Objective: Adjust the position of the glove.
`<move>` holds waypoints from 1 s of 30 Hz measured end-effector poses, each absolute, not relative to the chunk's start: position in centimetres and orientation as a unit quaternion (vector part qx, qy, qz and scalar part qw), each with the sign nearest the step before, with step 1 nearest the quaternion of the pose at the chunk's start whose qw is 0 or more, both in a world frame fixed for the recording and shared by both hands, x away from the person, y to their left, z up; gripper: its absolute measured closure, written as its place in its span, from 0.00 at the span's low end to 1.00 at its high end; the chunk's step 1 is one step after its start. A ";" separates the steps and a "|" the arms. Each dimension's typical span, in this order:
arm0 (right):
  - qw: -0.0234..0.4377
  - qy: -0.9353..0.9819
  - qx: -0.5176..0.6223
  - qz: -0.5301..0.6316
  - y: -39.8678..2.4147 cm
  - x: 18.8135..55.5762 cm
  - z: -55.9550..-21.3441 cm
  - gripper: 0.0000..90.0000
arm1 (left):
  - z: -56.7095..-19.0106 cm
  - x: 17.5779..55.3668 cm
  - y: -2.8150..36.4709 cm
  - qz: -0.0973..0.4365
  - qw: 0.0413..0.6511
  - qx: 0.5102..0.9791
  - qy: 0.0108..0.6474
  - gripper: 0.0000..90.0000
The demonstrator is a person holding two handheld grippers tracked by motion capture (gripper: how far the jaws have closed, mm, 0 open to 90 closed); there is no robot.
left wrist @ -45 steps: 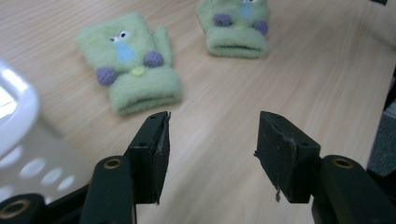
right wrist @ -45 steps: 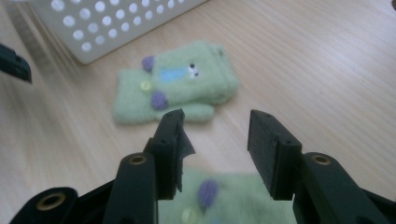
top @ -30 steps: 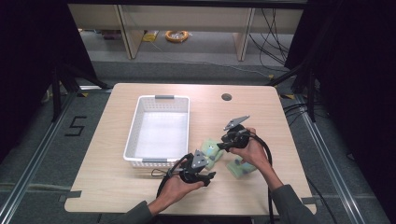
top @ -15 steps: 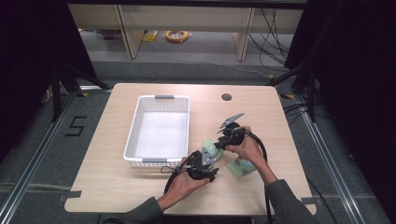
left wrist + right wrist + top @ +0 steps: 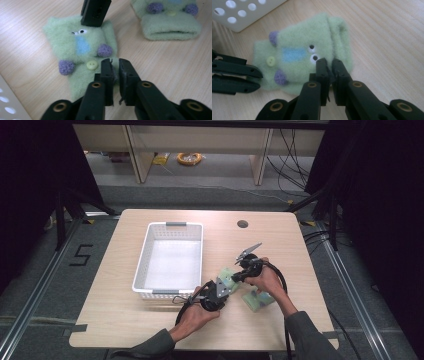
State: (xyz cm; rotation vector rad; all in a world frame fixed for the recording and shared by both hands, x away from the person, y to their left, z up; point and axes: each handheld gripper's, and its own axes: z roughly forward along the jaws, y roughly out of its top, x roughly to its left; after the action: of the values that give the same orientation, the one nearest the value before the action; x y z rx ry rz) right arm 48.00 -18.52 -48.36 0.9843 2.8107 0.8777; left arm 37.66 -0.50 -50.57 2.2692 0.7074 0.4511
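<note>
Looking down from the high view, a pale green fleece sock with a cartoon face (image 5: 227, 275) lies flat on the light wooden table (image 5: 125, 320) just right of the white perforated plastic basket (image 5: 170, 260). Its long axis runs from the left gripper (image 5: 222, 287) up toward the right gripper (image 5: 238, 276). A second matching green fleece sock (image 5: 257, 299) lies beside it, under the right hand (image 5: 265, 280).

In the left gripper view, the sock (image 5: 82, 50) stretches away from the camera, eyes at the far end, yellow button and purple knobs nearer. The left gripper (image 5: 114, 62) has its jaws nearly together, pinching the sock's near edge. The second sock (image 5: 170, 22) lies apart, upper right.

In the right gripper view, the right gripper (image 5: 328, 62) pinches the sock's (image 5: 297, 55) edge beside the eyes, jaws close together on the fleece. The left gripper's black jaws enter at the left by the button end.
</note>
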 end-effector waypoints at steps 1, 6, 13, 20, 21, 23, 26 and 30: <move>0.021 0.907 0.313 0.282 -18.6 47.9 -48.3 0.96 | -50.5 37.8 -0.3 0.178 0.353 0.879 0.268 0.95; 0.034 0.904 0.305 0.297 -18.8 47.5 -47.9 0.97 | -50.1 37.6 0.4 0.173 0.365 0.875 0.266 0.98; 0.038 0.901 0.293 0.318 -19.0 45.8 -46.0 0.98 | -48.3 36.2 1.4 0.174 0.390 0.869 0.251 0.98; 0.035 0.891 0.307 0.332 -19.2 41.2 -44.4 0.97 | -47.6 33.7 2.7 0.162 0.396 0.878 0.214 0.98; 0.035 0.891 0.303 0.338 -19.2 40.6 -44.5 0.97 | -47.6 33.2 2.8 0.156 0.401 0.877 0.213 0.98; 0.041 0.885 0.310 0.345 -19.2 38.9 -44.7 0.97 | -47.6 32.4 3.2 0.148 0.403 0.879 0.207 0.98; 0.036 0.884 0.307 0.351 -19.4 37.5 -45.0 0.97 | -47.6 31.7 3.5 0.148 0.400 0.883 0.194 0.98; 0.027 0.883 0.309 0.351 -19.5 34.8 -46.1 0.97 | -48.2 30.6 4.0 0.129 0.401 0.889 0.183 0.98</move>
State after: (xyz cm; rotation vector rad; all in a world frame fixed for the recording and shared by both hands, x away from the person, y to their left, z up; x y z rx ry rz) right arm 34.80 -19.46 -46.08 0.9554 2.7292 1.0838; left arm 30.62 3.97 -48.23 2.2473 0.4625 0.3262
